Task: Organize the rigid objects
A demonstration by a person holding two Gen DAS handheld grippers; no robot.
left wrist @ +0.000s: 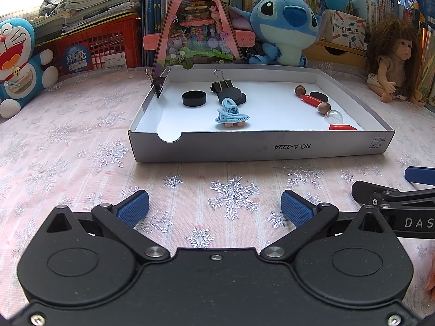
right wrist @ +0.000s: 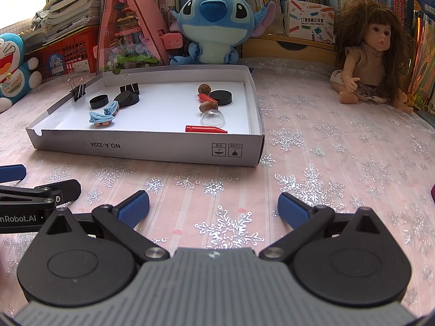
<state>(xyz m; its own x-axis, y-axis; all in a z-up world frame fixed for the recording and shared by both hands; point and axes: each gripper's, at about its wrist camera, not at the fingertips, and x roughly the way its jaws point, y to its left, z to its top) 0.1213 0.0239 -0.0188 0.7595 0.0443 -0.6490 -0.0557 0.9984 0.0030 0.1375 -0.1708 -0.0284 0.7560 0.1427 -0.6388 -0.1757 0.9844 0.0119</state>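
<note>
Both tongs hover side by side, low over the tablecloth (left wrist: 81,141): left gripper (left wrist: 214,206) and right gripper (right wrist: 213,206) released, empty, facing the tray (right wrist: 152,146) mid-frame.

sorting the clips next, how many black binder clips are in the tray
2. One binder clip is clamped on the tray's left wall near the far corner. The other lies inside by the back wall, behind the black discs. None looks hidden.
</note>
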